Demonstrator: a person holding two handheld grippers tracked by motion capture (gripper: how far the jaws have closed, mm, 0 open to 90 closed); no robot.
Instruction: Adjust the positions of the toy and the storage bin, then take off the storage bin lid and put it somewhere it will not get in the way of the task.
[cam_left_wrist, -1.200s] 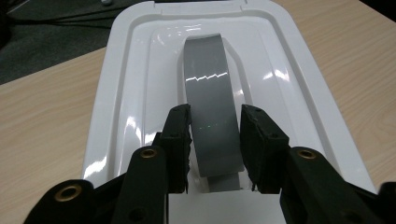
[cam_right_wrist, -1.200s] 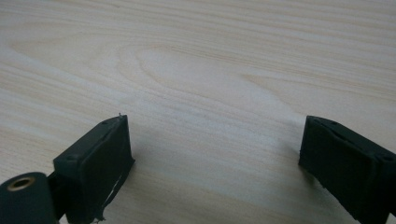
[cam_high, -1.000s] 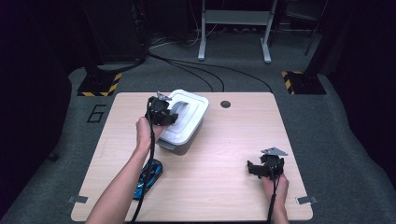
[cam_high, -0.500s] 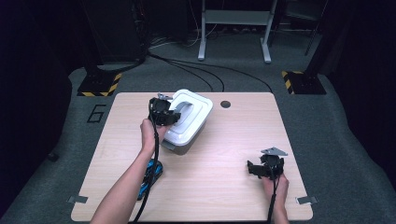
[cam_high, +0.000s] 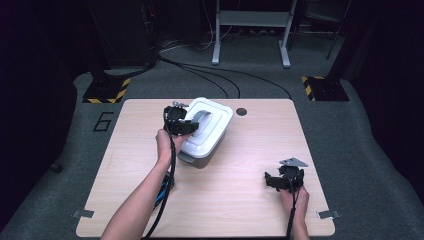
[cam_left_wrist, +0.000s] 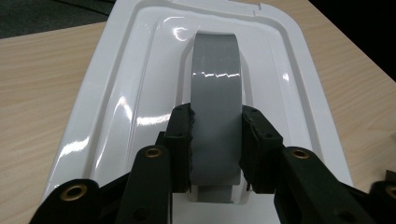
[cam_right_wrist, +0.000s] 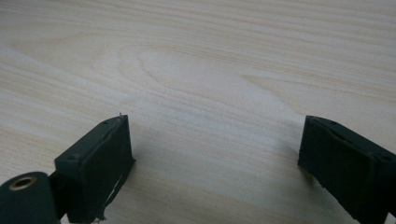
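A white plastic box (cam_high: 210, 137) with a grey carry handle (cam_high: 200, 116) on its lid stands on the far-middle part of the wooden table (cam_high: 250, 150). My left gripper (cam_high: 191, 125) is at the box's left end, shut on the handle. In the left gripper view the two black jaws press on both sides of the grey handle (cam_left_wrist: 216, 70) above the glossy white lid (cam_left_wrist: 130, 84), my left gripper (cam_left_wrist: 217, 119) centred on it. My right gripper (cam_high: 270, 181) rests low at the near right, open. Its jaws (cam_right_wrist: 215, 140) stand wide apart over bare wood.
A blue object (cam_high: 162, 190) lies partly under the left forearm near the front left. A round cable hole (cam_high: 241, 111) sits by the table's far edge. Black cables trail from both grippers. Dark floor and equipment stands surround the table.
The left gripper has slid a little to the right along the box top onto the handle, and the box has shifted slightly. The right gripper has stayed put.
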